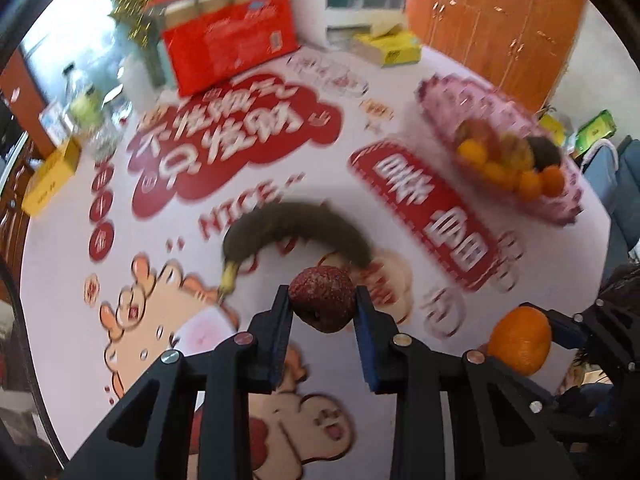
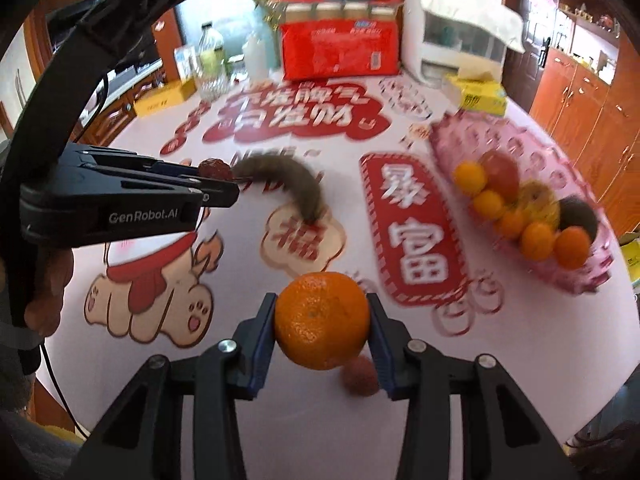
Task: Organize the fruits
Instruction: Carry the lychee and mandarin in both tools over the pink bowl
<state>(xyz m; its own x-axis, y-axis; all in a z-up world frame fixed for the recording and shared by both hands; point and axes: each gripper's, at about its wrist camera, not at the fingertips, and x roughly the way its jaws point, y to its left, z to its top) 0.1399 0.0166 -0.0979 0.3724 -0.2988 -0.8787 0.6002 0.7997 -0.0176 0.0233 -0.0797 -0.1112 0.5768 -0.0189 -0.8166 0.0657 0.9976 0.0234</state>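
My left gripper [image 1: 322,298] is shut on a dark red bumpy fruit [image 1: 322,300] and holds it above the tablecloth. It also shows in the right wrist view [image 2: 218,178] at the left, with the red fruit [image 2: 214,169] between its fingers. My right gripper [image 2: 322,320] is shut on an orange [image 2: 322,320]; it shows in the left wrist view [image 1: 520,340] at lower right. A brown overripe banana [image 1: 296,224] lies on the cloth ahead. A pink fruit tray [image 1: 460,100] at the right holds several oranges and other fruits. A small pinkish-red fruit [image 2: 359,376] lies under the orange.
A red carton [image 1: 228,40], a white appliance [image 2: 452,36], a yellow tissue pack [image 2: 480,94], bottles [image 2: 210,60] and a yellow box [image 1: 52,176] stand along the table's far side. Wooden cabinets [image 2: 580,100] are at the right.
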